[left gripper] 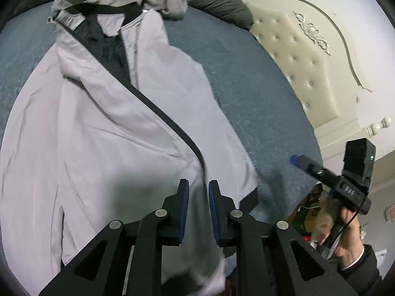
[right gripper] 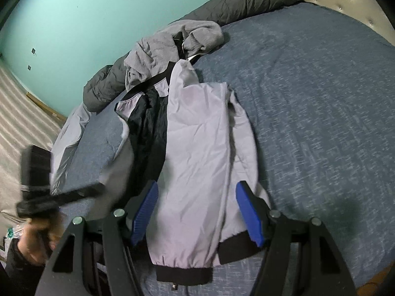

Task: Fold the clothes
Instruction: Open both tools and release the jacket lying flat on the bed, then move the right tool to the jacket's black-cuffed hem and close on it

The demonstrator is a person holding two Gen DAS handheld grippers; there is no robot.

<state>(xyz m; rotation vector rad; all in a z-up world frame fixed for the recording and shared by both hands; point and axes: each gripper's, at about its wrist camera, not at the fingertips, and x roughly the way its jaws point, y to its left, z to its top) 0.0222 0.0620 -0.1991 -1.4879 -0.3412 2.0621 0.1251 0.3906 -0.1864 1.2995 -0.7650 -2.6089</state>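
Note:
A pale lilac jacket (left gripper: 98, 128) with black lining and black cuffs lies on the blue bed (left gripper: 259, 93). My left gripper (left gripper: 198, 185) is shut on a fold of the jacket's front edge near the hem and holds it up. In the right wrist view the jacket (right gripper: 197, 148) has one sleeve folded over its body, with the black cuff (right gripper: 184, 275) nearest me. My right gripper (right gripper: 196, 192) is open above that sleeve and holds nothing. It also shows in the left wrist view (left gripper: 306, 164) at the right, over the bed's edge. The left gripper (right gripper: 74, 192) appears blurred at the left.
A grey hooded sweatshirt (right gripper: 167, 46) lies crumpled at the jacket's collar. A dark grey duvet (right gripper: 246, 2) runs along the bed's far side. A cream tufted headboard (left gripper: 303, 69) stands to the right, a turquoise wall (right gripper: 86, 24) behind.

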